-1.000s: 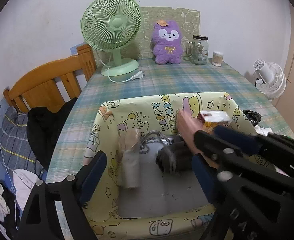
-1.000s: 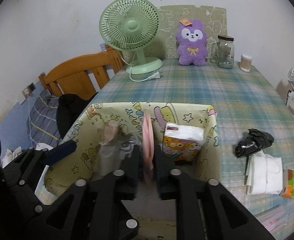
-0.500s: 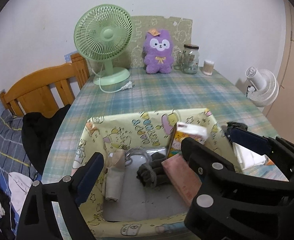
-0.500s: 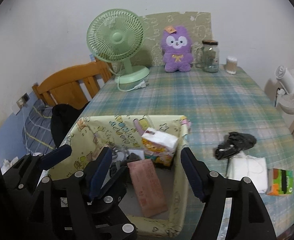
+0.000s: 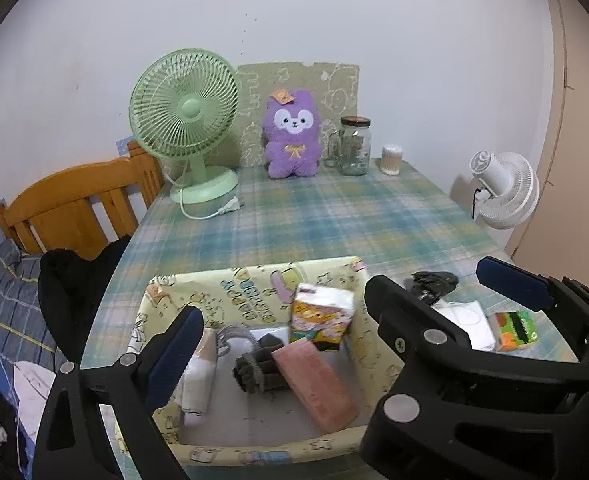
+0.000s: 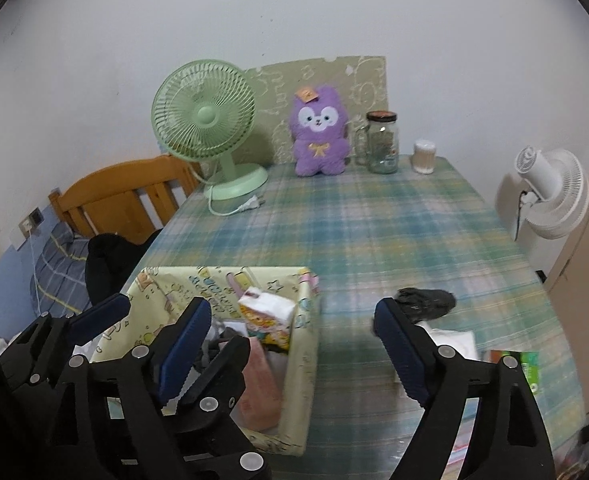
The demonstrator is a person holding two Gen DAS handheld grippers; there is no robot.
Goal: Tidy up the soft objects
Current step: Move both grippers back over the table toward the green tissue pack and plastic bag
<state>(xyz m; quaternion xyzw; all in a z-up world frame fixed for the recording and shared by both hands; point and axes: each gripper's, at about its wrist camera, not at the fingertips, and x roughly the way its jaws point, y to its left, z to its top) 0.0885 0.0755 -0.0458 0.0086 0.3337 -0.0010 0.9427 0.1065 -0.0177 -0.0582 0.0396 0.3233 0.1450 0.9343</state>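
Presently, notes by item:

Box: yellow cartoon-print storage box [image 5: 254, 292] sits at the near edge of the plaid counter [image 5: 334, 216]; it already holds a pink pack [image 5: 314, 384], a cartoon tissue pack [image 5: 320, 316], dark knit gloves [image 5: 258, 368] and a pale cloth roll [image 5: 198, 380].

Left claw [image 5: 278, 304]: released, spread wide above the box, grasping nothing.

Right claw [image 6: 290, 328]: released, spread wide, empty; it hovers over the box's right wall and the bare counter beside it.

Loose soft things: black crumpled bag [image 6: 426, 300], white folded cloth [image 6: 454, 340] and a green-orange pack [image 6: 526, 364] lie on the counter right of the box, near each other.

Handling, black bag: likely very light, limp, a bit slick; pinch a raised fold at the middle, not an edge.

Handling, white cloth: likely soft and layered; grip across the whole fold so the layers do not fan apart.

Handling, green-orange pack: looks squashy but shaped; take it across the short sides.

Left view only: the box floor and how the four items lie in it; the pink pack lies flat and slanted, near the tissue pack.

Right view only: open counter between box and black bag; the cloth is half hidden by a claw finger [image 6: 398, 344].
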